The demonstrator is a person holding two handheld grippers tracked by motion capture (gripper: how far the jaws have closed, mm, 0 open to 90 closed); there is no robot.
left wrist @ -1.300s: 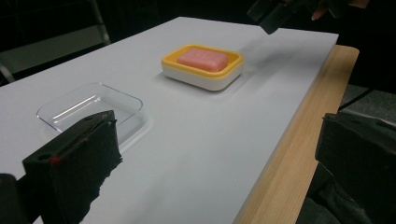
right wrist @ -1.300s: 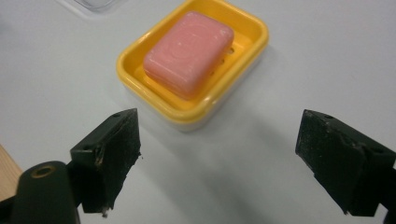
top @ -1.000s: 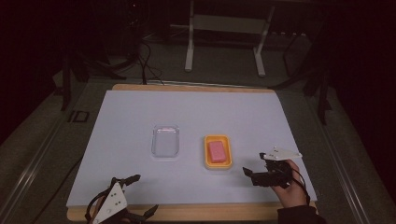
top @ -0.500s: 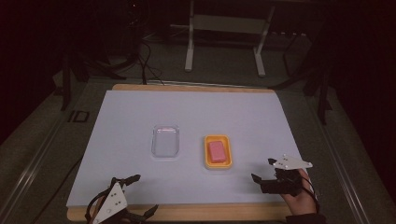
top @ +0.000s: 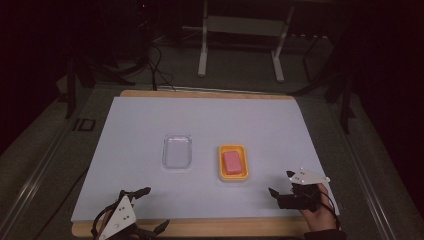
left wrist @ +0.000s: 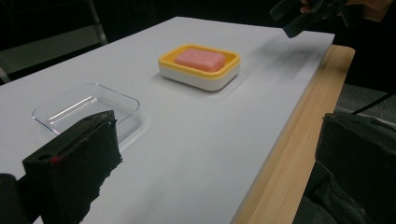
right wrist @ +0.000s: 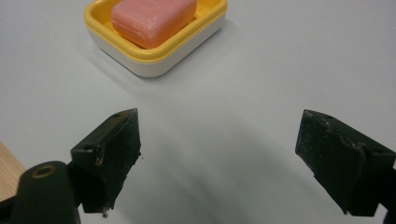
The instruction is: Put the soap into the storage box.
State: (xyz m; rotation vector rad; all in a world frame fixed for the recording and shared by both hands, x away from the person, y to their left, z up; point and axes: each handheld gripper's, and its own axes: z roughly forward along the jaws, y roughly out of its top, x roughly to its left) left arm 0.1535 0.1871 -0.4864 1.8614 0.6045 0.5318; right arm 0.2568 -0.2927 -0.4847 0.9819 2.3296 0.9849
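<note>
Right gripper (top: 280, 184), jaws wide and empty, held in a hand (top: 316, 216) near the table's (top: 260, 120) front right, just right of the dish (top: 233, 176). Pink soap (top: 232, 162) lies in that yellow dish; no writing legible on either. Clear tray (top: 177, 151) just left. Left gripper (top: 150, 209) at front edge, jaws wide, empty.

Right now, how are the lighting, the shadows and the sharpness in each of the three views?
High view: the room is dark, the white table sheet lit evenly, the picture soft. Left gripper view: the clear plastic tray shows bright glints, and the near black jaws are out of focus. Right gripper view: the pink soap bar in its yellow dish is sharp; a soft grey shadow lies between the jaws.
</note>
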